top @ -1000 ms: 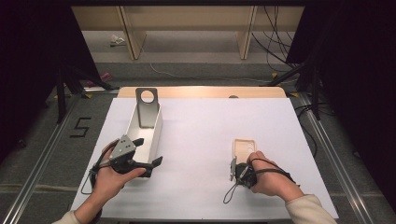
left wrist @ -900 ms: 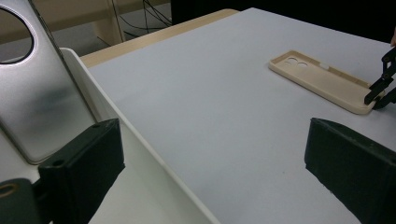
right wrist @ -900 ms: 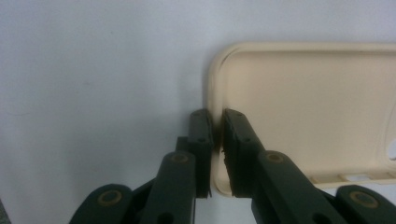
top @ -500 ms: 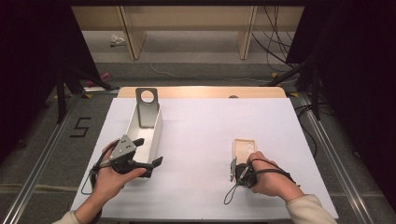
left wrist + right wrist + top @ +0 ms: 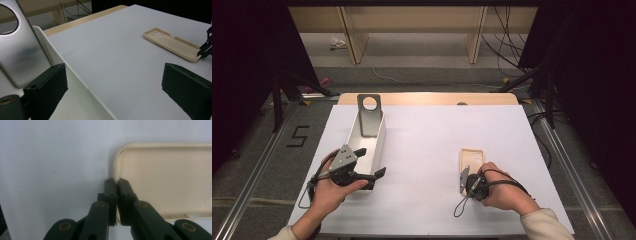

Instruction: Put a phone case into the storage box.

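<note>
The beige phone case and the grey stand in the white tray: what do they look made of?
The phone case looks like matte beige plastic: a thin moulded rim, rounded corners and camera cut-outs, with no shine. The stand looks like brushed metal, likely aluminium: a silver-grey satin sheen with soft reflections and a clean round hole. The tray looks like smooth white plastic, though painted metal is possible.

The table (image 5: 432,210) carried a white sheet; a pale wooden edge (image 5: 427,98) showed along its far side. Grey carpet floor (image 5: 422,75) lay beyond it. Light wooden shelving (image 5: 412,20) stood at the back, on two upright legs. Black cables (image 5: 507,45) trailed on the floor at right. Dark curtains (image 5: 247,60) flanked both sides. A "5" marking (image 5: 298,136) sat on the floor at left. Metal rails (image 5: 252,170) ran beside the table.
</note>
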A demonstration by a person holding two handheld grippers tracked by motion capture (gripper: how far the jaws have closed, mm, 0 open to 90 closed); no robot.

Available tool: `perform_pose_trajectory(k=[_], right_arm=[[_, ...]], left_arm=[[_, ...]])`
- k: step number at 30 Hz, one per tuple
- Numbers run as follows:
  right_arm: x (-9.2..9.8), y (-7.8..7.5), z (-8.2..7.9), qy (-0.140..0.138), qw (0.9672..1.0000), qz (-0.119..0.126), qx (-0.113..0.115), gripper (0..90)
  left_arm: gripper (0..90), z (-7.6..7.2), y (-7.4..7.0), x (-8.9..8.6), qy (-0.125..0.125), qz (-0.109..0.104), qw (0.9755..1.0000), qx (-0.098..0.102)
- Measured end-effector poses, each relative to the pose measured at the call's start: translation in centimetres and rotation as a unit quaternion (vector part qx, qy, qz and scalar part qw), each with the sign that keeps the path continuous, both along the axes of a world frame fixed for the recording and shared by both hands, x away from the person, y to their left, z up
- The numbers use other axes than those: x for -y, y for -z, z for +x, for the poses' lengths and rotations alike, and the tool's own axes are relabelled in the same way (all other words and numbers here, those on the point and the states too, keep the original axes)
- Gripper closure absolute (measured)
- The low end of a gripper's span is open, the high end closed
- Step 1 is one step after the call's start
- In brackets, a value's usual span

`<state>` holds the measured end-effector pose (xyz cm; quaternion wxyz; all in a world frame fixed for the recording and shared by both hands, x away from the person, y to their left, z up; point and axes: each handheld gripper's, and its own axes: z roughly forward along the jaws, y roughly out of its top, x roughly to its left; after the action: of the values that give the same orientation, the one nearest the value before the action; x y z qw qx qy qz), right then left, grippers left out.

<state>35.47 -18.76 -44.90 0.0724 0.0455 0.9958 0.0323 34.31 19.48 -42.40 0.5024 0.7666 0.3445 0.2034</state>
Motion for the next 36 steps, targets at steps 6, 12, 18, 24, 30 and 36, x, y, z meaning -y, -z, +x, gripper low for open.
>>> perform_pose_trajectory(k=[6, 12, 18, 24, 30, 36], right_arm=[[0.0, -0.7, -0.1, -0.002, 0.9985, 0.054, 0.0, 87.6], [0.2, -1.5, -0.1, 0.003, 0.9933, 0.112, 0.025, 87.9], [1.0, -1.6, 0.0, 0.022, 0.9832, 0.173, 0.055, 87.9], [1.3, -1.7, 0.0, 0.028, 0.9733, 0.214, 0.079, 87.9], [0.9, -1.6, -0.1, 0.022, 0.9688, 0.233, 0.083, 87.9], [0.1, -1.3, -0.4, 0.011, 0.9668, 0.24, 0.086, 87.9]], left_arm=[[6.3, 0.0, 0.0, 0.0, -0.001, -0.002, 1.0, 0.0], [6.5, 0.0, -0.1, 0.0, -0.001, -0.002, 1.0, 0.002], [6.7, 0.0, -0.1, 0.0, -0.002, -0.003, 1.0, 0.001], [7.0, 0.0, -0.1, 0.0, -0.004, -0.003, 1.0, 0.002], [7.6, 0.0, -0.3, 0.1, -0.008, -0.004, 1.0, -0.001], [11.0, 0.3, -1.2, 1.0, -0.015, -0.017, 0.9997, -0.009]])
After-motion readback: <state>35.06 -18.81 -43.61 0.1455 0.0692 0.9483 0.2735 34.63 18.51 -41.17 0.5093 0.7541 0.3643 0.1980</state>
